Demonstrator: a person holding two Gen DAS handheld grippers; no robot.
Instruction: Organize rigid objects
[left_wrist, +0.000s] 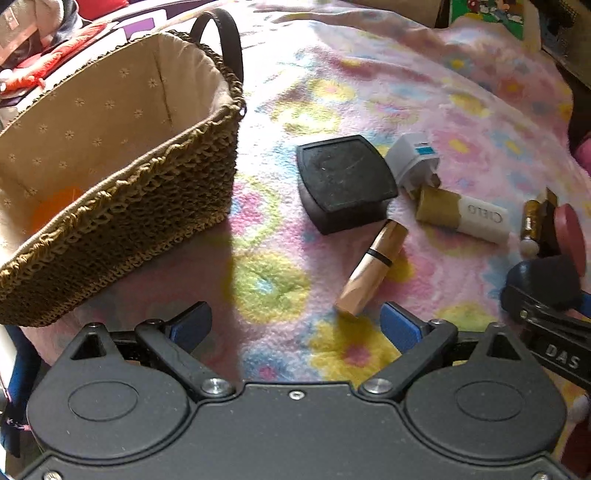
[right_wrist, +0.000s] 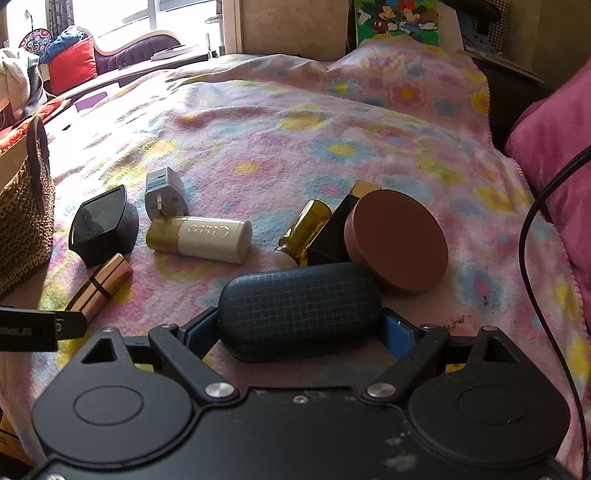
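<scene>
A woven basket (left_wrist: 122, 206) with a cloth lining stands at the left on the floral blanket; something orange (left_wrist: 55, 206) lies inside. My left gripper (left_wrist: 295, 325) is open and empty, just before a rose-gold lipstick (left_wrist: 373, 267). A black compact (left_wrist: 343, 181), a grey plug adapter (left_wrist: 413, 160) and a gold-and-white tube (left_wrist: 461, 216) lie beyond. My right gripper (right_wrist: 299, 328) is shut on a dark textured oval case (right_wrist: 299, 314), also seen in the left wrist view (left_wrist: 543, 282). A brown round jar (right_wrist: 397, 240), a gold bottle (right_wrist: 304, 230) and a black box (right_wrist: 332, 229) lie just beyond it.
The blanket (right_wrist: 295, 122) covers a bed-like surface. A pink cushion (right_wrist: 554, 147) and a black cable (right_wrist: 532, 229) are at the right. Cushions and clutter (right_wrist: 70, 62) sit far left. The basket's dark handle (left_wrist: 229, 40) rises at its far end.
</scene>
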